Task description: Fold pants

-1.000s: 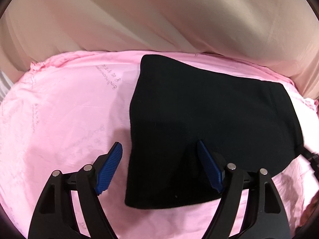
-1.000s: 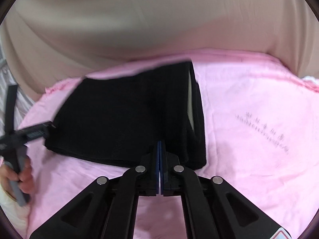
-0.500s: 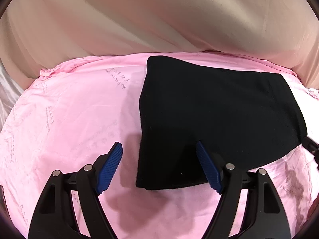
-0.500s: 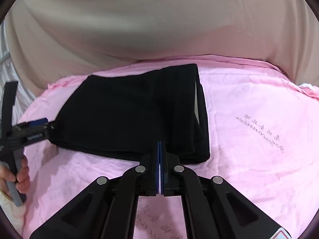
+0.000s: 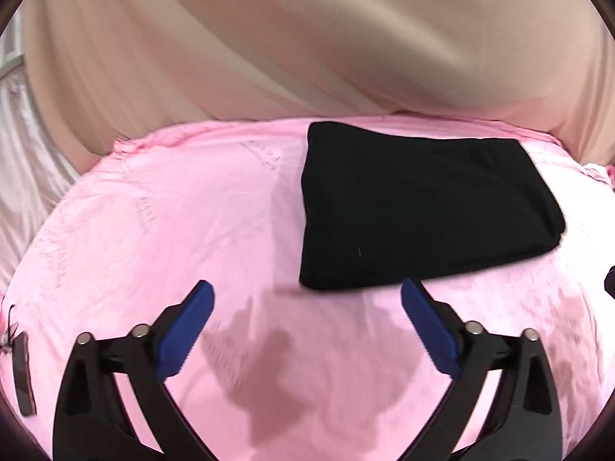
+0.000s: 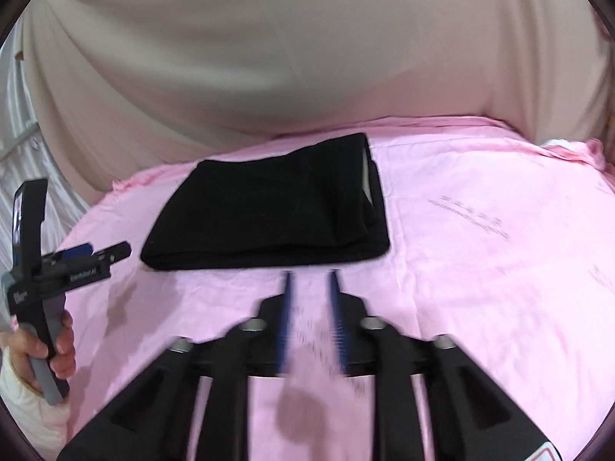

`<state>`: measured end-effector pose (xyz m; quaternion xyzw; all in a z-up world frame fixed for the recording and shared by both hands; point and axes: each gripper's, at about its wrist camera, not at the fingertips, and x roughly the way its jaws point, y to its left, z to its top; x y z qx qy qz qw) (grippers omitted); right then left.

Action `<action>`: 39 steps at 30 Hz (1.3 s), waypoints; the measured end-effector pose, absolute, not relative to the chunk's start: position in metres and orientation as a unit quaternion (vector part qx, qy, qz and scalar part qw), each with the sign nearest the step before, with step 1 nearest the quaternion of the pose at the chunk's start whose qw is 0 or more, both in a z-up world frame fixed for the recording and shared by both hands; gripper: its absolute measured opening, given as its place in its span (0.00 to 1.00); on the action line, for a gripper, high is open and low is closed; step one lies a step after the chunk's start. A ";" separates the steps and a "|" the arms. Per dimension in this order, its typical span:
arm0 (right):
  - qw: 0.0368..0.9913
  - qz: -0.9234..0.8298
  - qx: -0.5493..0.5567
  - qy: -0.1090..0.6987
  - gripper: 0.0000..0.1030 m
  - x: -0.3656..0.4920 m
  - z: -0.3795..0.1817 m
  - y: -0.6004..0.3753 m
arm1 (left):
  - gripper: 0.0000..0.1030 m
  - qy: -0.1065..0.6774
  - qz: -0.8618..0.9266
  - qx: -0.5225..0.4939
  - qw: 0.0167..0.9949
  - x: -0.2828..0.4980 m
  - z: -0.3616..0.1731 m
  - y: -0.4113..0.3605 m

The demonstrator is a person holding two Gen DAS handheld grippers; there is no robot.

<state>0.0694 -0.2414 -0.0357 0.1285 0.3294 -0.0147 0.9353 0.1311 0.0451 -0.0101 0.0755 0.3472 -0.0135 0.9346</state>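
curtain [image 5: 307, 38]: beige drape filling the whole back of both views, hangs in soft folds right down to the far edge of the surface; a paler striped bit of fabric shows at the far left edge
sheet [image 5: 173, 230]: bright pink, covers the whole surface; a bit rumpled at the far-left corner; darker blotchy patches near the cameras, look like shadows, can't tell for sure
pants [image 5: 423, 207]: black, folded into a thick rectangle; lying flat on the far half of the sheet, nothing touching them; from the right wrist the right-hand end shows stacked layers with a pale lining peeking out
left gripper [image 5: 307, 330]: blue pads spread wide, holding nothing; hovers near the front edge of the pants, clear of it; also seen from the right wrist at far left, gripped in a hand [image 6: 42, 349]
right gripper [image 6: 311, 322]: blurry; pads parted by a narrow gap, nothing between them; just short of the pants' front edge
writing: faint grey script printed on the sheet in several spots, too blurred to read; small white label on the left gripper body, can't read it either; a red-bordered sticker corner at bottom right of the right wrist view, unreadable
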 end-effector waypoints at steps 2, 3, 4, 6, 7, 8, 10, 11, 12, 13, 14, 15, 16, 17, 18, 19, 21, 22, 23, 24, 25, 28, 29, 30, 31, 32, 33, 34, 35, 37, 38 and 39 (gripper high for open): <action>0.937 -0.033 0.122 0.327 0.42 0.048 -0.039 -0.233 | 0.96 0.337 0.002 0.086 0.937 0.107 -0.013 0.046; 0.937 -0.045 0.112 0.327 0.42 0.039 -0.042 -0.229 | 0.96 0.331 0.011 0.092 0.939 0.096 -0.015 0.046; 0.938 -0.055 0.104 0.325 0.42 0.030 -0.044 -0.225 | 0.96 0.322 0.018 0.096 0.942 0.082 -0.018 0.047; 0.937 -0.055 0.098 0.330 0.42 0.023 -0.048 -0.219 | 0.96 0.320 0.023 0.097 0.942 0.066 -0.022 0.049; 0.935 -0.050 0.099 0.337 0.42 0.022 -0.050 -0.217 | 0.96 0.324 0.021 0.090 0.941 0.062 -0.023 0.051; 0.933 -0.045 0.102 0.341 0.42 0.024 -0.051 -0.218 | 0.96 0.327 0.016 0.083 0.941 0.062 -0.023 0.053; 0.934 -0.041 0.112 0.337 0.42 0.030 -0.049 -0.230 | 0.96 0.340 0.005 0.067 0.938 0.072 -0.019 0.057; 0.932 -0.034 0.119 0.340 0.42 0.040 -0.049 -0.237 | 0.96 0.347 -0.006 0.056 0.936 0.079 -0.018 0.060; 0.930 -0.028 0.123 0.344 0.47 0.051 -0.048 -0.243 | 0.96 0.357 -0.021 0.043 0.933 0.089 -0.018 0.062; 0.928 -0.024 0.129 0.350 0.49 0.064 -0.048 -0.249 | 0.96 0.373 -0.042 0.018 0.927 0.103 -0.018 0.065; 0.924 -0.026 0.135 0.357 0.49 0.084 -0.048 -0.259 | 0.96 0.388 -0.065 -0.004 0.919 0.118 -0.020 0.068; 0.921 -0.022 0.139 0.363 0.49 0.096 -0.049 -0.262 | 0.96 0.399 -0.078 -0.022 0.913 0.128 -0.022 0.071; 0.917 -0.020 0.147 0.369 0.49 0.110 -0.050 -0.268 | 0.96 0.415 -0.095 -0.055 0.903 0.145 -0.026 0.075; 0.915 -0.021 0.151 0.373 0.51 0.127 -0.050 -0.273 | 0.96 0.424 -0.118 -0.082 0.894 0.159 -0.028 0.078; 0.914 -0.018 0.151 0.377 0.52 0.142 -0.051 -0.277 | 0.96 0.428 -0.127 -0.098 0.889 0.168 -0.030 0.080; 0.915 -0.022 0.149 0.376 0.52 0.152 -0.051 -0.279 | 0.95 0.430 -0.123 -0.118 0.887 0.183 -0.033 0.083; 0.919 -0.037 0.137 0.368 0.62 0.177 -0.051 -0.283 | 0.95 0.437 -0.127 -0.148 0.878 0.208 -0.039 0.087; 0.915 -0.033 0.138 0.377 0.63 0.187 -0.056 -0.284 | 0.95 0.444 -0.131 -0.159 0.872 0.218 -0.043 0.087; 0.906 -0.032 0.142 0.397 0.63 0.202 -0.064 -0.285 | 0.95 0.452 -0.135 -0.168 0.865 0.228 -0.049 0.087; 0.900 -0.032 0.146 0.409 0.60 0.212 -0.072 -0.284 | 0.95 0.462 -0.133 -0.176 0.859 0.237 -0.055 0.086; 0.901 -0.038 0.140 0.409 0.45 0.218 -0.077 -0.281 | 0.89 0.470 -0.132 -0.184 0.853 0.246 -0.063 0.085; 0.915 -0.037 0.100 0.390 0.15 0.222 -0.057 -0.267 | 0.35 0.484 -0.140 -0.186 0.843 0.267 -0.061 0.080; 0.924 -0.015 0.109 0.365 0.14 0.217 -0.036 -0.266 | 0.28 0.482 -0.144 -0.189 0.844 0.267 -0.052 0.081; 0.934 -0.003 0.109 0.340 0.14 0.210 -0.013 -0.264 | 0.23 0.470 -0.150 -0.190 0.849 0.265 -0.037 0.081; 0.943 0.004 0.105 0.316 0.14 0.203 0.008 -0.262 | 0.23 0.447 -0.161 -0.186 0.860 0.259 -0.017 0.081; 0.954 0.000 0.089 0.288 0.14 0.193 0.025 -0.261 | 0.24 0.430 -0.155 -0.172 0.873 0.254 -0.005 0.080; 0.957 -0.013 0.076 0.279 0.15 0.190 0.027 -0.265 | 0.28 0.427 -0.145 -0.158 0.879 0.252 -0.004 0.078; 0.953 -0.025 0.074 0.292 0.17 0.194 0.017 -0.273 | 0.29 0.435 -0.126 -0.124 0.883 0.257 -0.013 0.070; 0.935 -0.036 0.084 0.342 0.18 0.207 -0.014 -0.287 | 0.30 0.455 -0.108 -0.104 0.878 0.265 -0.028 0.066; 0.894 -0.045 0.114 0.432 0.28 0.225 -0.075 -0.306 | 0.31 0.495 -0.112 -0.128 0.852 0.273 -0.057 0.071; 0.906 -0.026 0.149 0.396 0.31 0.212 -0.080 -0.313 | 0.36 0.486 -0.114 -0.151 0.853 0.268 -0.058 0.079; 0.907 -0.023 0.167 0.385 0.41 0.204 -0.076 -0.317 | 0.56 0.476 -0.111 -0.169 0.856 0.263 -0.055 0.085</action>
